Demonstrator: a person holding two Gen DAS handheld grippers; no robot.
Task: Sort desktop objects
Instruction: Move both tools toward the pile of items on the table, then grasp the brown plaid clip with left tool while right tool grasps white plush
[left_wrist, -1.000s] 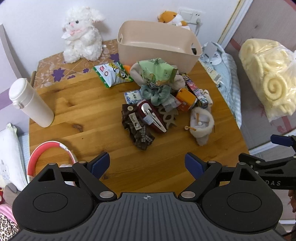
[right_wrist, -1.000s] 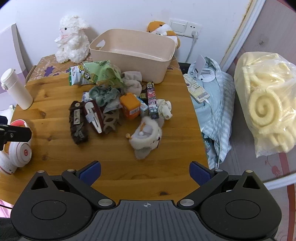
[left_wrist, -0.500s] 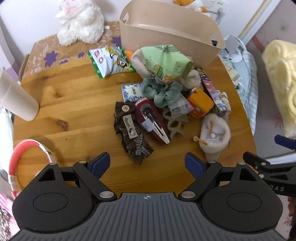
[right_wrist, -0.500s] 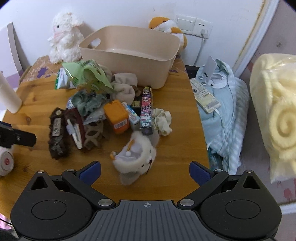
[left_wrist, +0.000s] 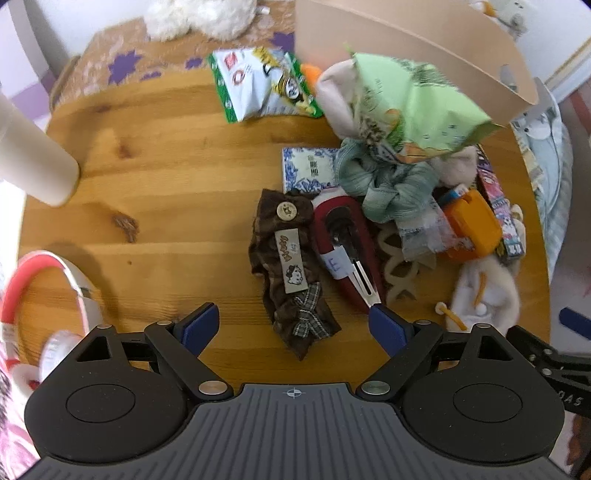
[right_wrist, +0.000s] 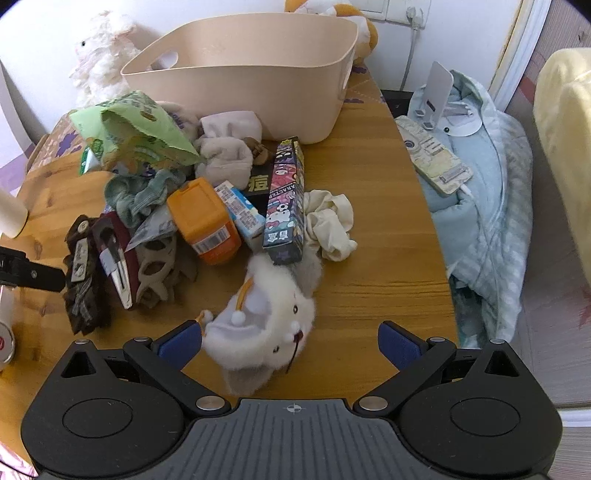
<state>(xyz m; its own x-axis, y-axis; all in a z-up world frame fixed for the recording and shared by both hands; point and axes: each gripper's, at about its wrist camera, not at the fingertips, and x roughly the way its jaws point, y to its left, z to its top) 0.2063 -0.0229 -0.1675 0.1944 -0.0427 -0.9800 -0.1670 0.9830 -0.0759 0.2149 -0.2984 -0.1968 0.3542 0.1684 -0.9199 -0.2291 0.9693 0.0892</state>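
A pile of small objects lies on the round wooden table (left_wrist: 184, 229). My left gripper (left_wrist: 293, 326) is open and empty, just above a brown fabric hair bow (left_wrist: 291, 266), with a dark red hair clip (left_wrist: 347, 254) by its right finger. My right gripper (right_wrist: 290, 341) is open and empty, with a white plush pouch (right_wrist: 273, 317) between its fingers. The pile holds an orange box (right_wrist: 205, 221), a cartoon-printed carton (right_wrist: 286, 199), a green snack bag (right_wrist: 136, 133) and a teal scrunchie (left_wrist: 388, 184). A beige bin (right_wrist: 258, 74) stands behind the pile.
A white bottle (left_wrist: 29, 155) stands at the table's left. Red and white headphones (left_wrist: 44, 295) lie at the near left. A snack packet (left_wrist: 258, 85) lies by a white plush lamb (right_wrist: 99, 62). A light blue garment (right_wrist: 480, 177) with a phone (right_wrist: 432, 155) lies off the right edge.
Both grippers have moved forward and down toward the pile. The brown bow and the white plush pouch now lie close under the open fingers.
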